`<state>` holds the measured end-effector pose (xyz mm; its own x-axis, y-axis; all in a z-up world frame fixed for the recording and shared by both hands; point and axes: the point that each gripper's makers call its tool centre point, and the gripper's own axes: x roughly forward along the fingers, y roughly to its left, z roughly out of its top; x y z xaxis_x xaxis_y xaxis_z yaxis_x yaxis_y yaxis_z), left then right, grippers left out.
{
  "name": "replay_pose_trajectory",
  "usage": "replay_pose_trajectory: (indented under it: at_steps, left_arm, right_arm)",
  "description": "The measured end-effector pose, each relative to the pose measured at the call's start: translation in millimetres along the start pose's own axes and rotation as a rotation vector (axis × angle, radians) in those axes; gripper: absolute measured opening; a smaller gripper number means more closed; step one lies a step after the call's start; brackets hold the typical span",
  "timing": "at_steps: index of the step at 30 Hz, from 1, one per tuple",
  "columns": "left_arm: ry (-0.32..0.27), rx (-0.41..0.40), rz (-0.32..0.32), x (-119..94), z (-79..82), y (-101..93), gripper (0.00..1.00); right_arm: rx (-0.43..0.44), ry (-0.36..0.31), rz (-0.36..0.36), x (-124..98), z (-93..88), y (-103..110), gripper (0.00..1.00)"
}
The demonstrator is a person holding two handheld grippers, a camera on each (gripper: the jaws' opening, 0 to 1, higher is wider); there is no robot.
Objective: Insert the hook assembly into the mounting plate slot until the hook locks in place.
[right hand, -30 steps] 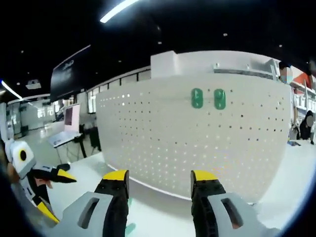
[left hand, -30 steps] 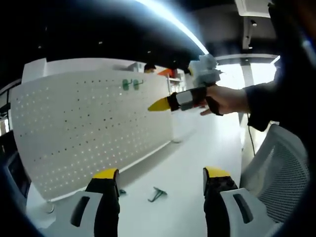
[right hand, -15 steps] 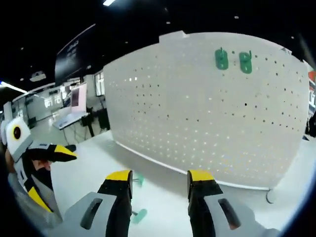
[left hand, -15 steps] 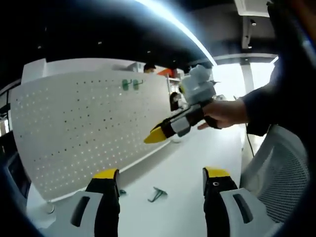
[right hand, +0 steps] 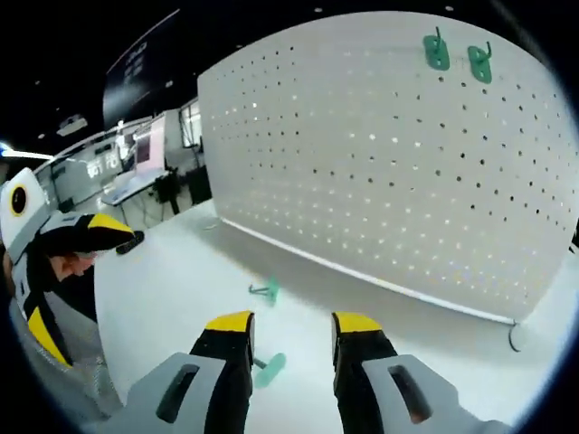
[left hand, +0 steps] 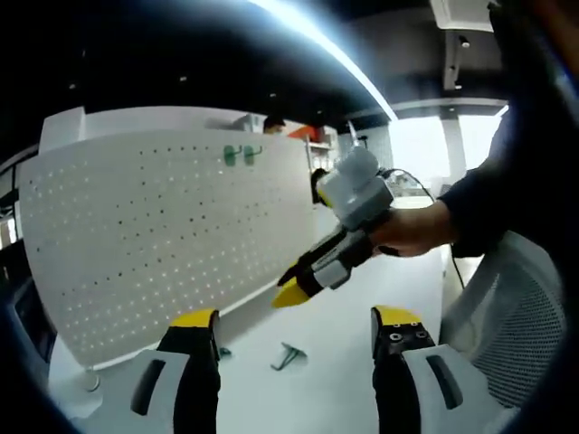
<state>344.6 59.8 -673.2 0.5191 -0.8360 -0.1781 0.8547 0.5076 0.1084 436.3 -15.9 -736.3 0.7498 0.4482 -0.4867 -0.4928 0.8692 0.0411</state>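
Two green hooks (right hand: 458,57) sit on the pegboard (right hand: 380,154); two loose hooks (right hand: 267,330) lie on the desk (right hand: 172,289) ahead of the right gripper (right hand: 288,330) (both grippers' jaws apart, empty); insertion remains.

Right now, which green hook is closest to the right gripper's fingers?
The green hook lying on the table just by the right gripper. The other loose hook lies farther off, and two hooks hang on the pegboard.

A long light strip (left hand: 317,41) glows at your 12 o'clock under a dark ceiling (left hand: 163,54). Bright windows (left hand: 425,145) sit at 2 o'clock. A mesh chair (left hand: 507,307) waits at 4 o'clock beside the white tabletop (left hand: 335,316).
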Motion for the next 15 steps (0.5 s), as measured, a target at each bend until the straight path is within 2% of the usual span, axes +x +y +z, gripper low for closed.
replay_pose_trajectory:
  at_steps: [10,15]
  left_arm:
    - [-0.001,-0.001,-0.004,0,0.2,-0.6,0.69]
    - [-0.001,-0.001,-0.002,0,0.3,0.1,0.69]
  right_arm:
    - [-0.001,0.067,0.016,13,-20.6,7,0.3]
    - [-0.008,0.117,0.018,23,-29.7,10,0.25]
